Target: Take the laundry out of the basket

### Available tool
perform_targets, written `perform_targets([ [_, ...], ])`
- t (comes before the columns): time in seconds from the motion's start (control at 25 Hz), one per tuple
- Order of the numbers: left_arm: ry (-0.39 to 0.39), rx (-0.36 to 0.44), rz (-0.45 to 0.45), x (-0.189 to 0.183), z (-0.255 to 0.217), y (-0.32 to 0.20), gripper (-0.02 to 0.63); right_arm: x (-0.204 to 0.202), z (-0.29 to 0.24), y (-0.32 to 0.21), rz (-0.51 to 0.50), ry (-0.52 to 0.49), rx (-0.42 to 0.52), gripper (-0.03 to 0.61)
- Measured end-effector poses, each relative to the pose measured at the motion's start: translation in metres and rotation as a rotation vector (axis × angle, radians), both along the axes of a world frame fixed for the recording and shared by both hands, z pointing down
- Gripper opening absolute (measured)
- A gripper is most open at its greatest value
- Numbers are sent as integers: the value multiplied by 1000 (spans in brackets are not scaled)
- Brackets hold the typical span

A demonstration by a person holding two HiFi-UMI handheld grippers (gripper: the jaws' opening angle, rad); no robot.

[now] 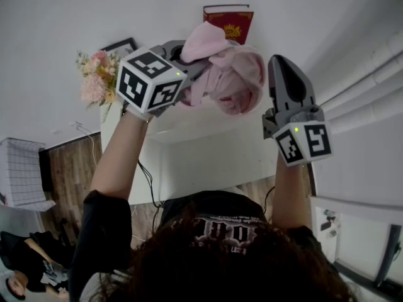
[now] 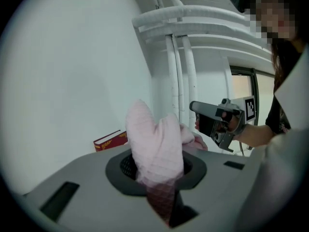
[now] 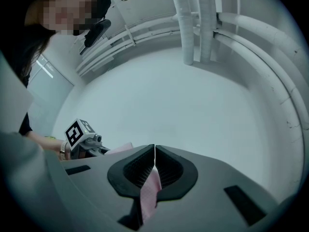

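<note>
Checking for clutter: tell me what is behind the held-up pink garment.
A red book shows behind the pink garment, its lower edge covered by the cloth. Flowers and a dark frame stand off to the side. Whatever lies directly behind the cloth is hidden.

place: home-like room | cues: white table [image 1: 201, 156], flowers [image 1: 94, 80], red book [image 1: 228, 21], wood floor [image 1: 66, 168], exposed white pipes [image 1: 376, 75]

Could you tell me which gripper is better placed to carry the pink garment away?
Probably left: the left gripper clamps a thick bunch of the pink garment; the right gripper pinches only a thin edge.
</note>
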State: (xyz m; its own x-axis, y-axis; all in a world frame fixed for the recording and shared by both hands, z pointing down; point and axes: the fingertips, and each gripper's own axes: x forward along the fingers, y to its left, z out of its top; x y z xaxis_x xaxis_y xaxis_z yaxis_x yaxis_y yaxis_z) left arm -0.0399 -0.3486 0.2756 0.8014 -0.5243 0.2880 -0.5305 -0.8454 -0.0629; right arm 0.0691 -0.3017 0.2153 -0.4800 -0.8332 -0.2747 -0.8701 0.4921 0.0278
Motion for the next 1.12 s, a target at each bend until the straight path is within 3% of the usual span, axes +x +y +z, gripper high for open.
perform_targets([
  [0.2, 68, 23, -29, -2, -33, 0, 89, 6, -15, 3, 8, -1, 21, 28],
  [0.44, 96, 89, -50, 5, -71, 14, 89, 16, -40, 18, 32, 18, 59, 28],
  [0.76, 139, 178, -20, 109, -118, 56, 89, 122, -61, 57, 93, -4, 118, 28],
  [1.12, 204, 241, 38, 102, -160, 80, 89, 108, -83, 79, 180, 22, 139, 28],
])
